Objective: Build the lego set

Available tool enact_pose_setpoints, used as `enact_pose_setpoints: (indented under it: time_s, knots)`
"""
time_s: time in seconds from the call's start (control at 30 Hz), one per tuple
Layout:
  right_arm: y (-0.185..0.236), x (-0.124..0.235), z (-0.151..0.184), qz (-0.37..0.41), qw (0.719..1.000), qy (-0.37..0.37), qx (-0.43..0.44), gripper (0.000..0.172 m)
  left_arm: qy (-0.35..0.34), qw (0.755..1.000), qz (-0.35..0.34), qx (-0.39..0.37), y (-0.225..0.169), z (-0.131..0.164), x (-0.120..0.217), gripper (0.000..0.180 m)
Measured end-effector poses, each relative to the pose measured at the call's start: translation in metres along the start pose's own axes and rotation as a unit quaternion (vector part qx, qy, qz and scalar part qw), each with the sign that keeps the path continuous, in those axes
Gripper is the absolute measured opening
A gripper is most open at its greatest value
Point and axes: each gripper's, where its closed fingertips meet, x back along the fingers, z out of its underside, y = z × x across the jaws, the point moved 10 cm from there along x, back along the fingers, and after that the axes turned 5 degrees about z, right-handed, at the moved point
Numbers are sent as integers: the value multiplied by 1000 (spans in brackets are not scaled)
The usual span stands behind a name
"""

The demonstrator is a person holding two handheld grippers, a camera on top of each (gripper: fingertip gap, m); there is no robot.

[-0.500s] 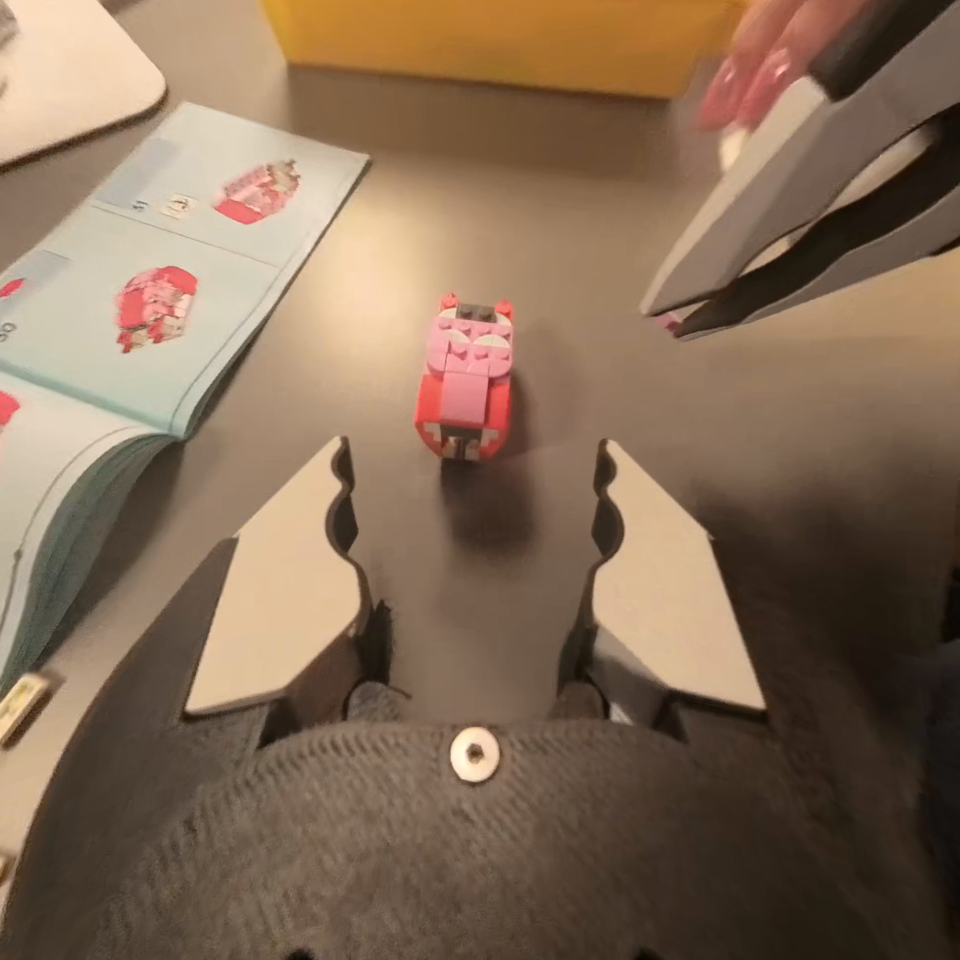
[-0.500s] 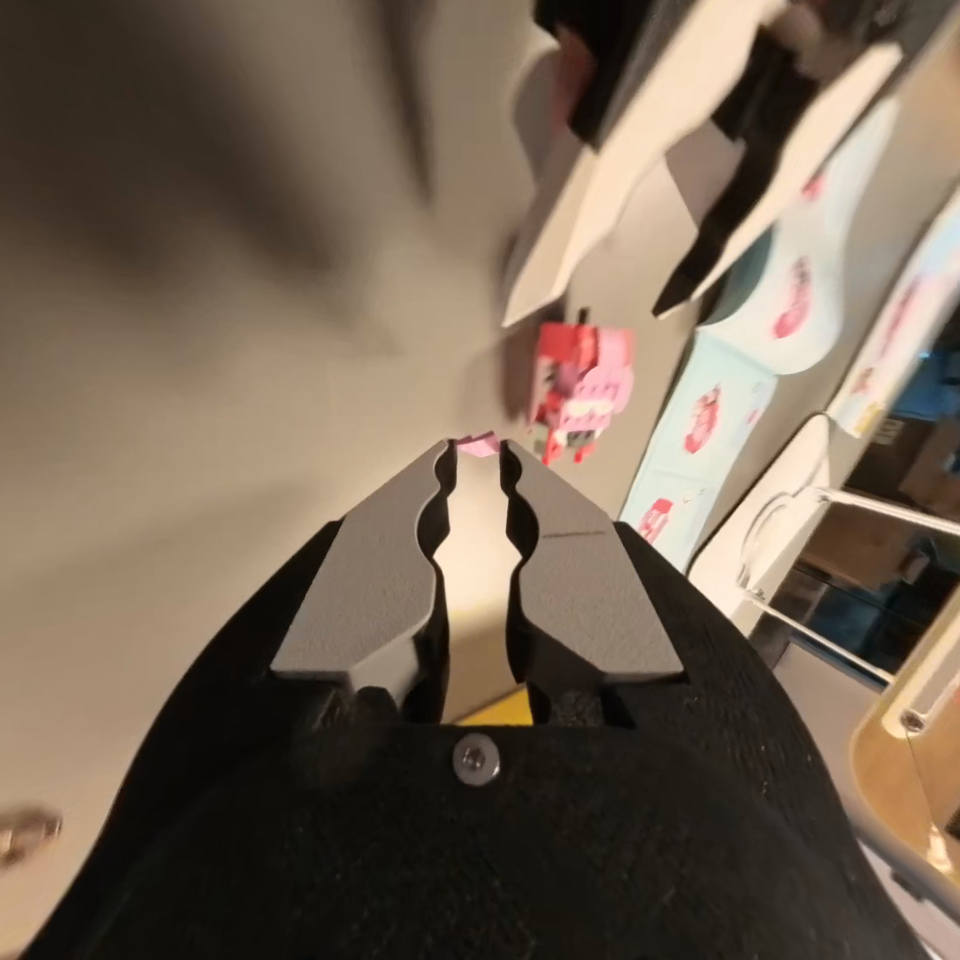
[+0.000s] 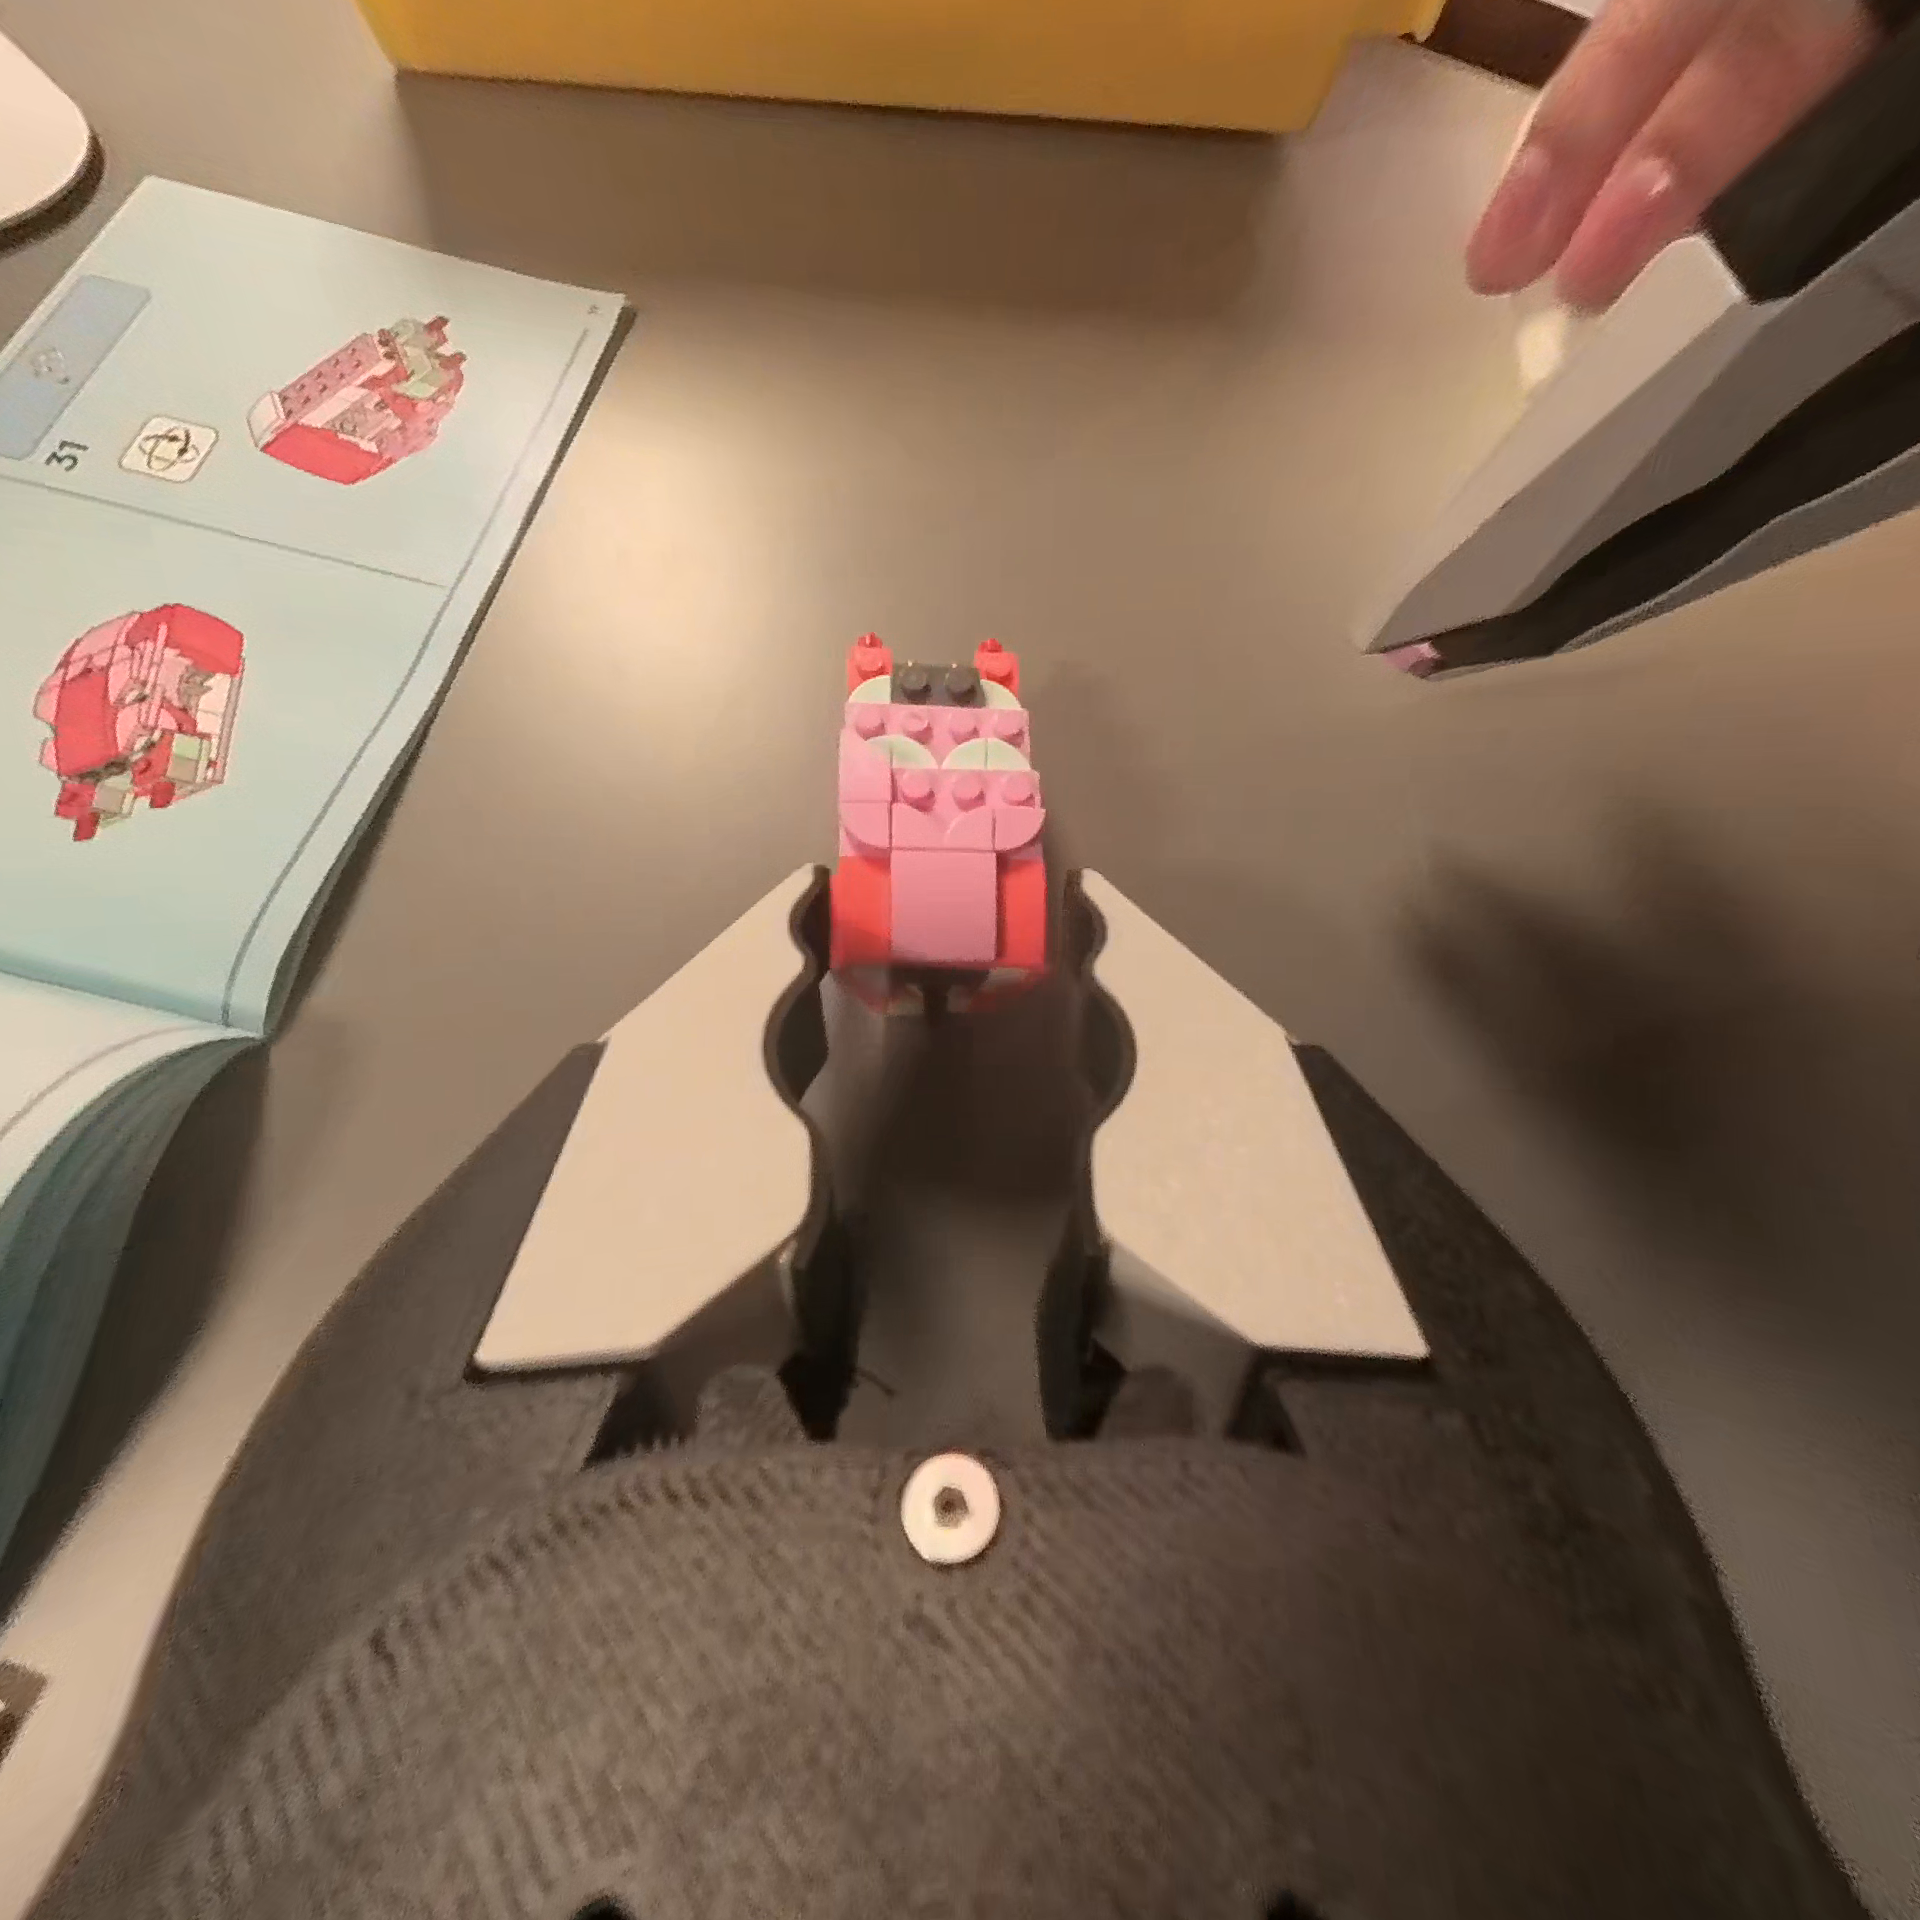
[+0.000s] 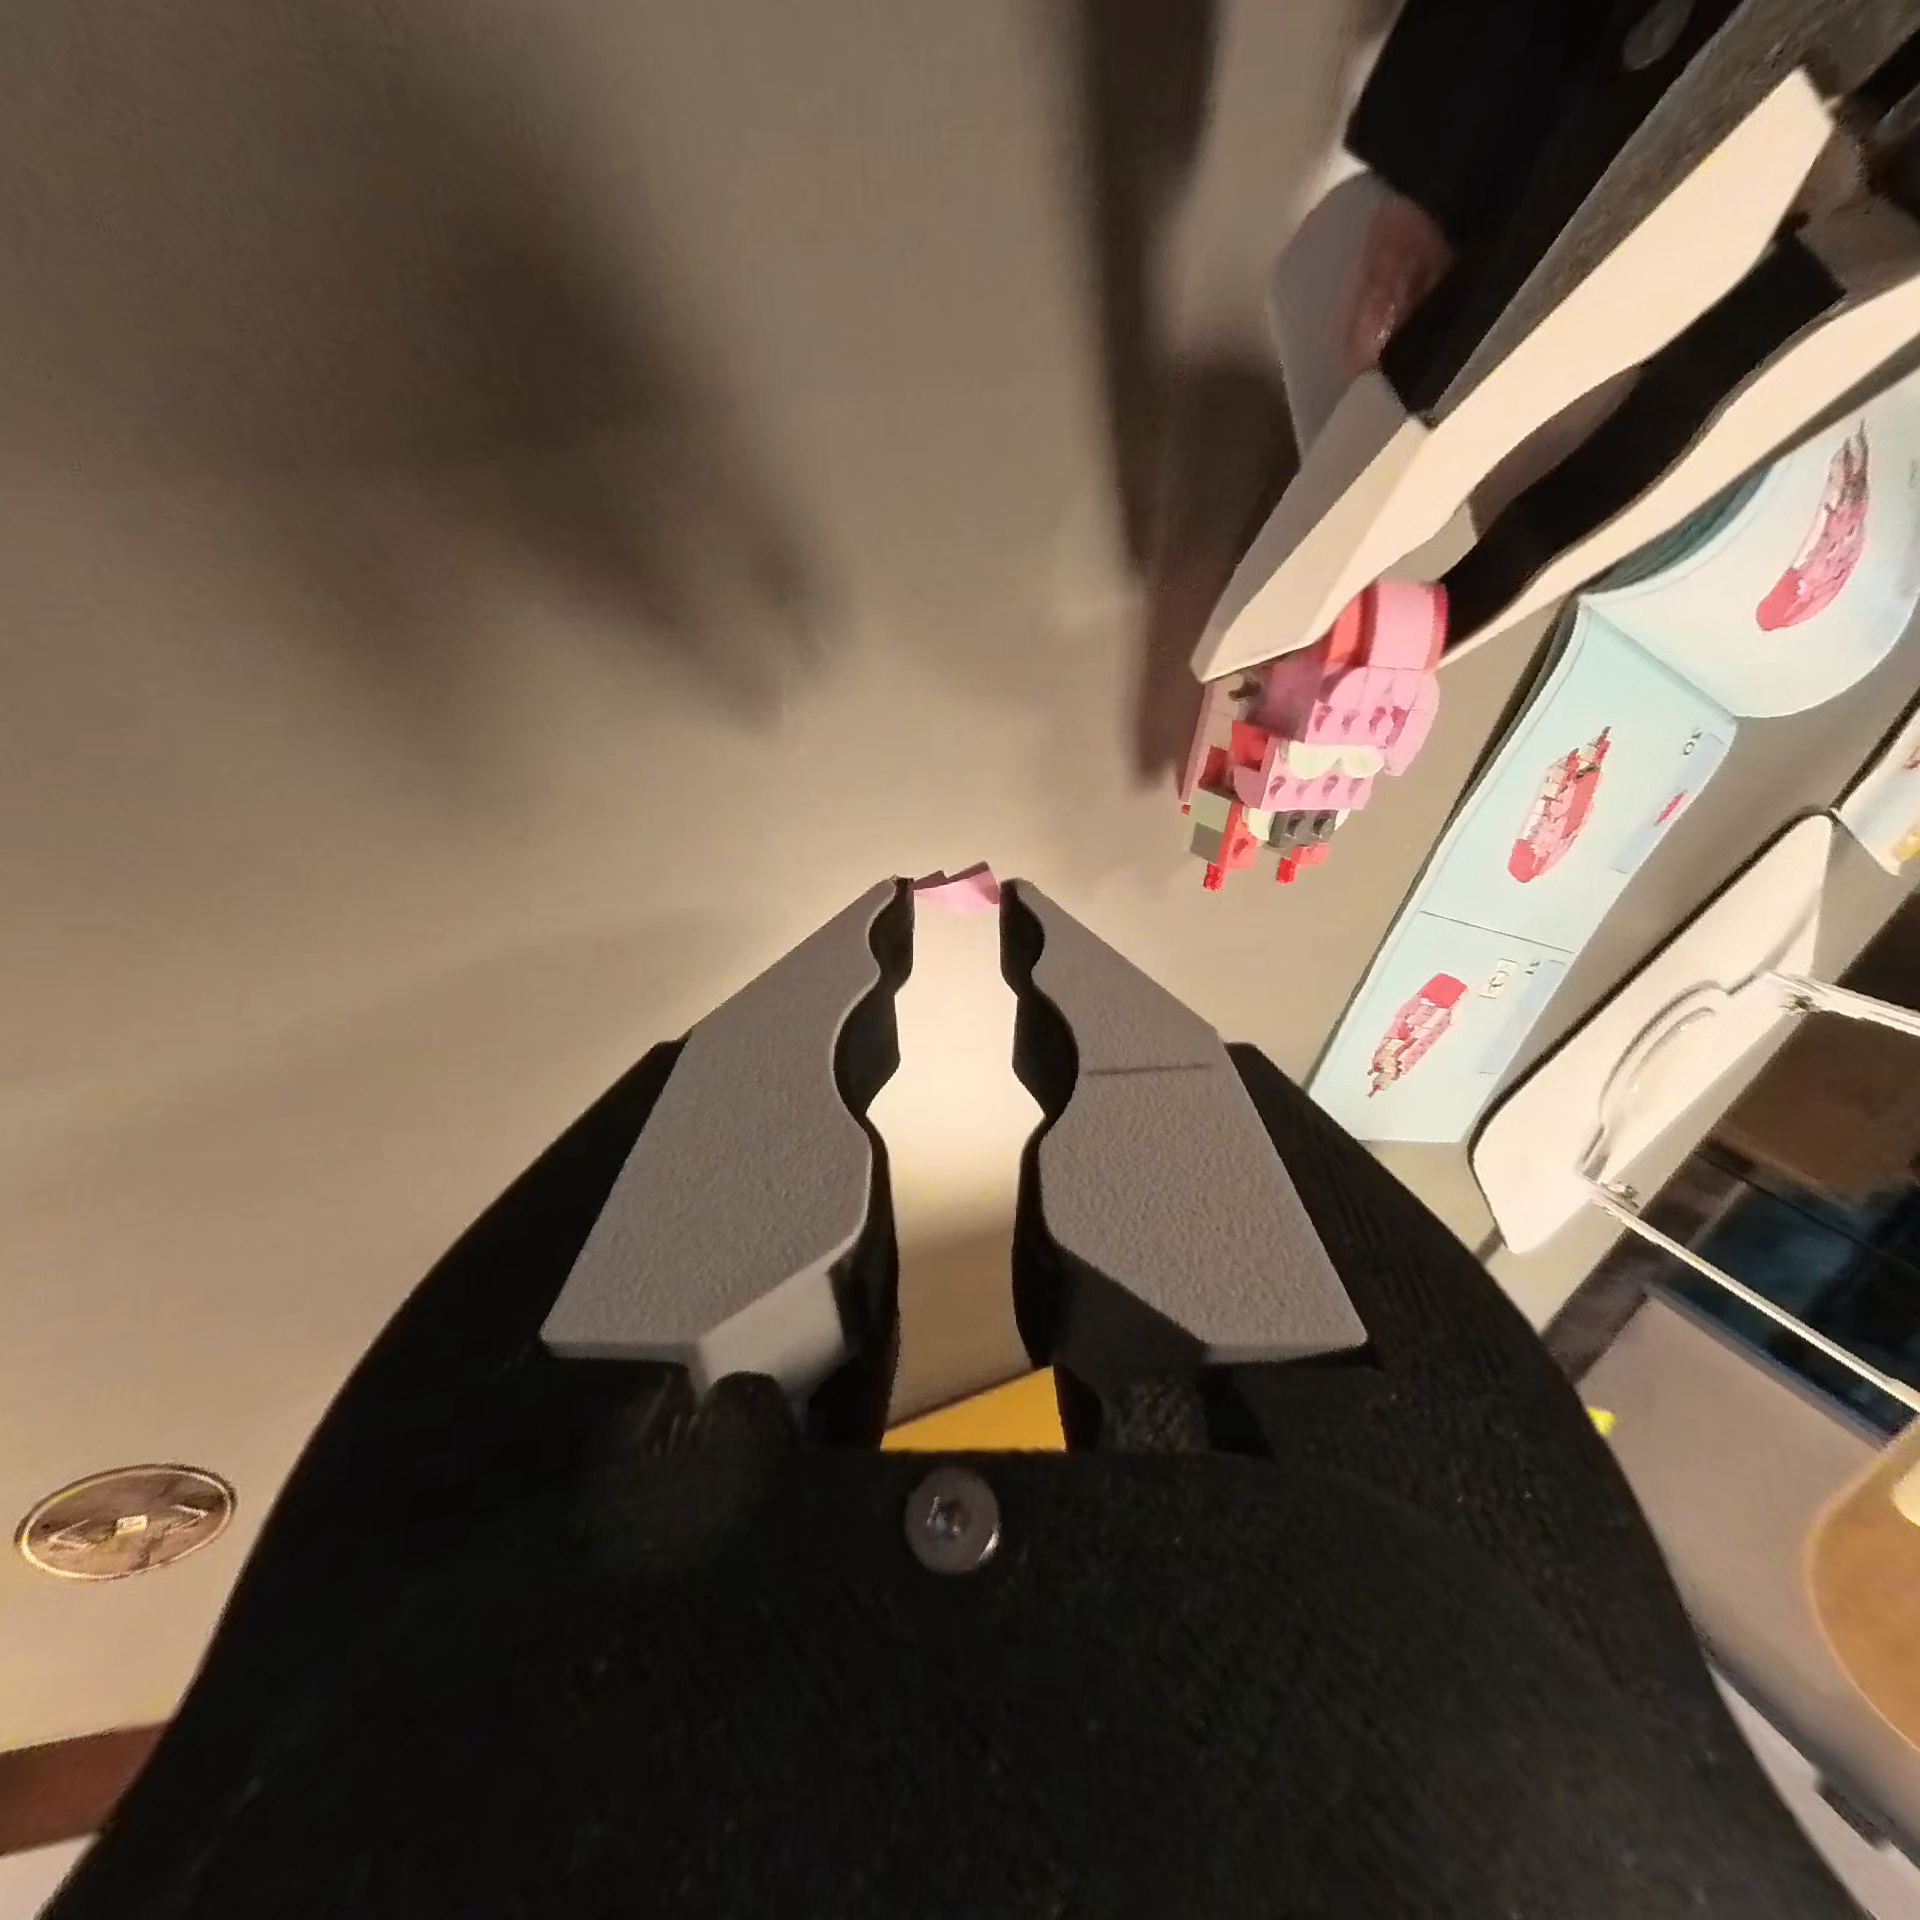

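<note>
Left gripper (image 3: 940, 914) clamped on red-pink brick model (image 3: 935, 821), table (image 3: 1247, 935) centre. Right gripper (image 4: 956, 894), 2 o'clock, pinches small pink piece (image 4: 961, 891). Open instruction booklet (image 3: 260, 623) at 9 o'clock; yellow box (image 3: 831, 52) at 12, contents hidden.

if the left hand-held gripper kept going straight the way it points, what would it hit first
The left hand-held gripper would first meet the small pink-and-red brick model, whose near end already sits between its fingertips. Beyond it, the yellow box stands farther along that line.
</note>
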Motion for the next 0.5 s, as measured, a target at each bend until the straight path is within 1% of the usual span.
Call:
enact_pose_setpoints:
  time_s: [0.03, 0.1, 0.17, 0.23, 0.3, 0.37, 0.5]
  knots:
    - [0, 0, 0, -3, 1000, -6, -5, 15, 5, 1000, 4, -10, 1, -1, 0, 41]
    - [-1, 0, 0, -8, 1000, -17, -13, 15, 23, 999, 21, -33, 3, -2, 0, 41]
    - [-1, 0, -1, -18, 999, -32, -14, 15, 44, 994, 64, -73, 3, -2, 1, 41]
    - [-1, 1, -4, -33, 998, -48, -14, 15, 63, 982, 114, -138, 1, -2, 4, 41]
    - [-1, 1, -9, -51, 996, -73, -20, 15, 82, 963, 162, -200, -3, -1, 6, 41]
    - [-3, 2, -14, -63, 994, -89, -24, 15, 98, 949, 191, -229, -3, -2, 7, 41]
    - [-7, 2, -21, -75, 993, -90, -15, 15, 118, 930, 222, -269, 1, -5, 7, 41]
